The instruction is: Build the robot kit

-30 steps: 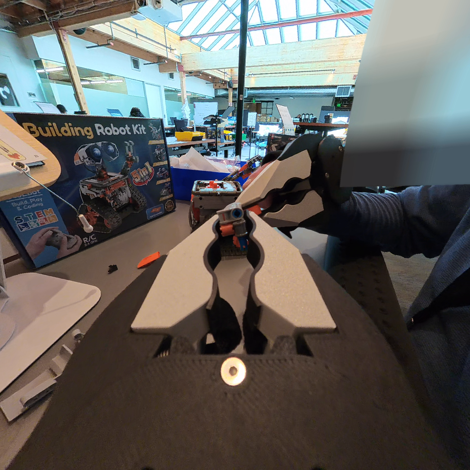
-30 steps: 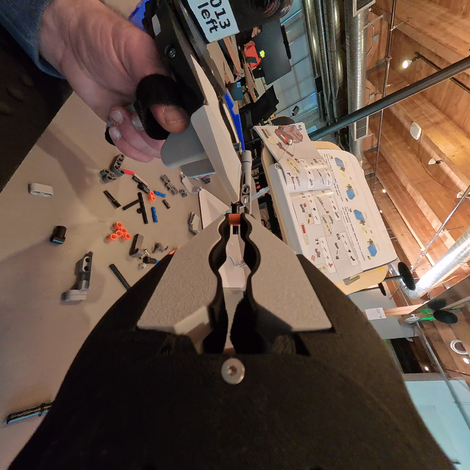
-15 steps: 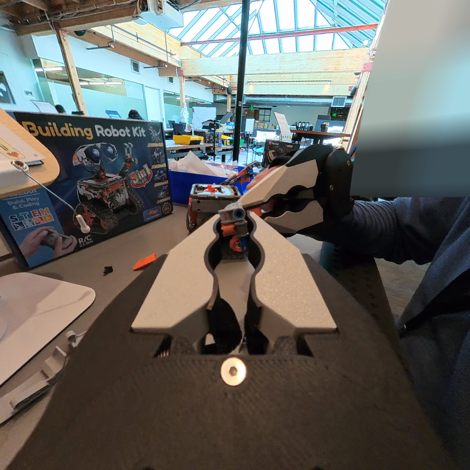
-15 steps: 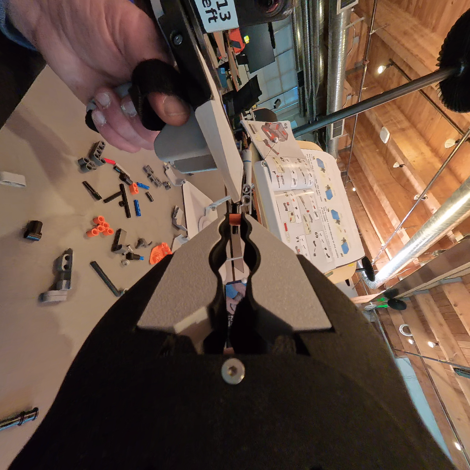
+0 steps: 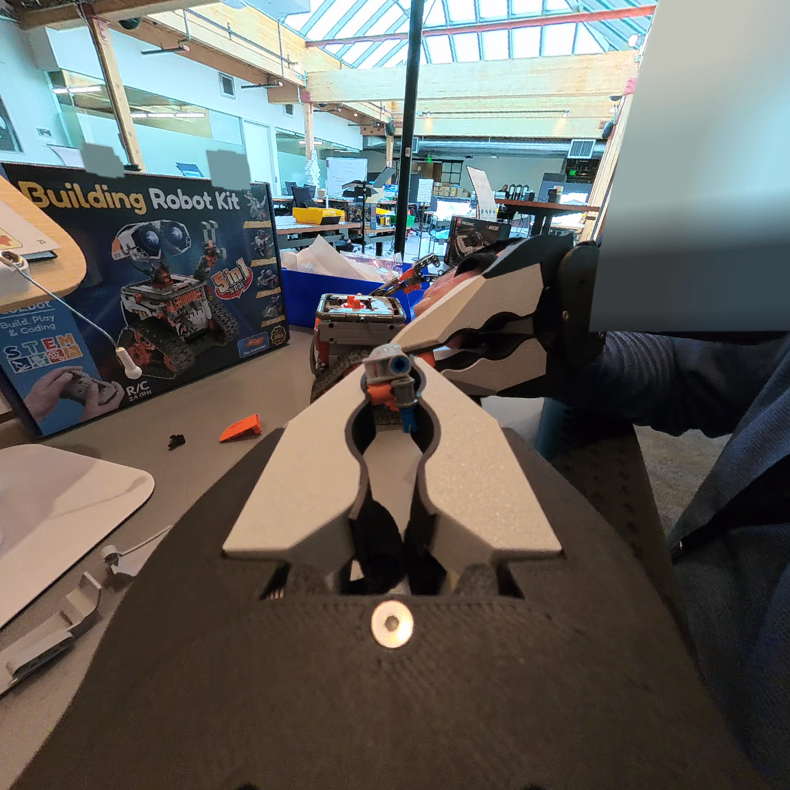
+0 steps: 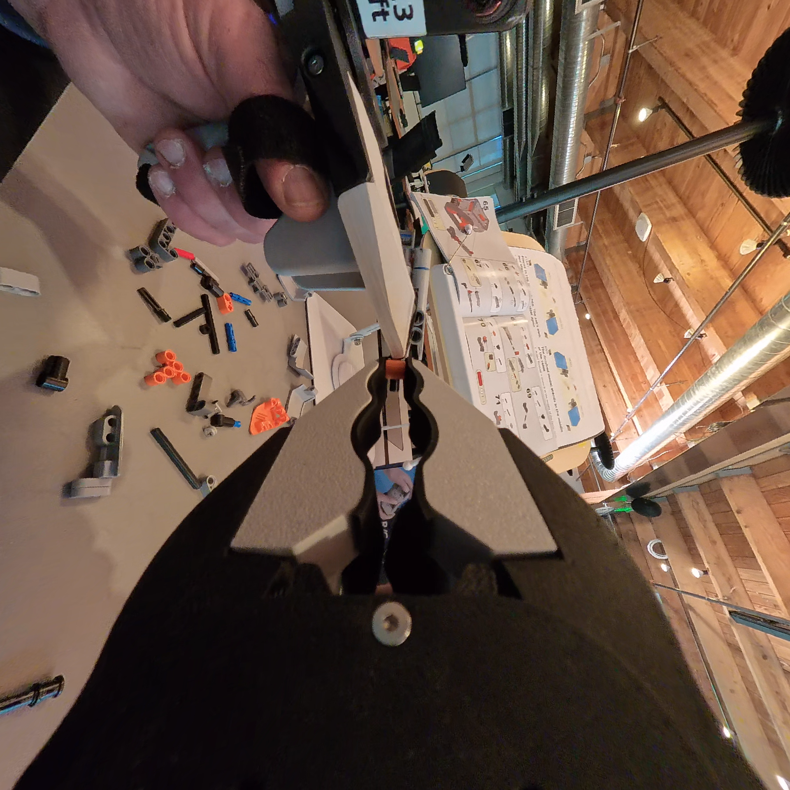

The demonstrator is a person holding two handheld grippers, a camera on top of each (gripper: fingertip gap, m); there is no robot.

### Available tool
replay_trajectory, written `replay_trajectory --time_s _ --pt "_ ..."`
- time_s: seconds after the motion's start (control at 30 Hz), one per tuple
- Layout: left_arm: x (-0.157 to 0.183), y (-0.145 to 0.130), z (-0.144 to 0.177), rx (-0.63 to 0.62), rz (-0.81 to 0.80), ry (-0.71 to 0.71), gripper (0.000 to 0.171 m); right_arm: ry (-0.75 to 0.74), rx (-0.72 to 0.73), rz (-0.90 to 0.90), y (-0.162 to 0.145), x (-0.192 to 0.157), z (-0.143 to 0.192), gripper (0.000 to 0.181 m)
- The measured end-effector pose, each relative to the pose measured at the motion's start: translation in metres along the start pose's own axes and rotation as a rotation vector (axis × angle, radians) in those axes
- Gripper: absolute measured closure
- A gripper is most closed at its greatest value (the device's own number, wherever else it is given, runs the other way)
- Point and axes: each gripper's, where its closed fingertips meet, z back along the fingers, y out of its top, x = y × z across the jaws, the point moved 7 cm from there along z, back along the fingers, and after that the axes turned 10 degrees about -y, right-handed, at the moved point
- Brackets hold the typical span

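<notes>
My left gripper is shut on a small brick assembly of grey, orange and blue parts and holds it above the table. My right gripper is shut on the orange part of the same assembly, tip to tip with the left gripper, which a hand holds. In the left wrist view the right gripper comes in from the right and meets the assembly. A partly built robot model stands on the table just behind.
A kit box stands at the left, a blue bin behind the model. An orange piece and a white stand base lie on the table. Loose bricks are spread beside an open instruction booklet.
Both grippers stayed shut on the assembly. The assembly has turned a little between the left fingers. The right wrist view has tilted and the left gripper and hand look closer.
</notes>
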Motion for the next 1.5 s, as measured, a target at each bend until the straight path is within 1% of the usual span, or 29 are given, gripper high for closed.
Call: replay_trajectory --time_s 0.13,0.17,0.2,0.23,0.27,0.3,0.33,0.37,0.43,0.5,0.53,0.6,0.63,0.7,0.73,0.8,0.9,1.2,1.5 --pt "0.002 0.001 0.0 0.002 0.003 -0.007 0.164 0.009 0.003 0.014 -0.001 0.001 0.001 0.177" --pt "0.002 0.0 0.0 -0.001 0.003 -0.005 0.164 0.01 -0.01 0.015 -0.004 0.002 0.002 0.177" --pt "0.0 0.003 0.004 0.024 0.008 0.005 0.164 -0.001 -0.063 0.039 -0.014 0.004 0.003 0.178" --pt "-0.004 0.013 0.015 0.095 0.018 0.027 0.165 -0.011 -0.115 0.048 -0.028 0.008 0.005 0.177" --pt "-0.01 0.021 0.028 0.11 -0.001 0.051 0.165 -0.006 -0.113 -0.004 -0.037 0.013 0.009 0.177" --pt "-0.014 0.02 0.034 0.078 -0.019 0.065 0.164 0.02 -0.099 -0.067 -0.039 0.018 0.012 0.177" --pt "-0.016 0.019 0.038 0.116 0.0 0.07 0.164 0.067 -0.091 -0.118 -0.037 0.021 0.012 0.177" --pt "-0.015 0.017 0.036 0.121 0.018 0.037 0.163 0.142 -0.078 -0.193 -0.035 0.021 0.01 0.177" --pt "-0.01 0.016 0.026 0.064 -0.054 0.019 0.163 0.262 0.004 -0.42 -0.034 0.021 0.009 0.176" --pt "-0.005 0.012 0.018 -0.004 -0.11 -0.021 0.162 0.42 0.008 -0.611 -0.036 0.019 0.006 0.176" --pt "-0.002 0.011 0.015 -0.004 -0.134 -0.036 0.163 0.448 0.021 -0.652 -0.037 0.019 0.005 0.177" --pt "0.001 0.008 0.009 -0.041 -0.16 -0.064 0.163 0.558 0.025 -0.713 -0.036 0.016 0.005 0.177" --pt "0.004 0.007 0.007 -0.05 -0.18 -0.084 0.163 0.583 0.034 -0.733 -0.035 0.017 0.004 0.176" --pt "0.007 0.006 0.004 -0.05 -0.177 -0.105 0.163 0.652 0.06 -0.771 -0.033 0.019 0.003 0.177" --pt "0.008 0.003 0.002 -0.072 -0.19 -0.112 0.162 0.676 0.078 -0.787 -0.032 0.021 0.002 0.176" --pt "0.011 0.002 0.001 -0.065 -0.19 -0.133 0.163 0.751 0.096 -0.809 -0.031 0.023 0.003 0.177" --pt "0.012 0.002 0.0 -0.07 -0.202 -0.137 0.162 0.809 0.111 -0.807 -0.029 0.022 0.002 0.176" --pt "0.014 0.001 0.0 -0.075 -0.205 -0.154 0.162 0.853 0.149 -0.825 -0.029 0.026 -0.003 0.176" --pt "0.02 -0.001 -0.002 -0.098 -0.279 -0.146 0.163 0.929 0.154 -0.805 -0.028 0.026 -0.005 0.177"
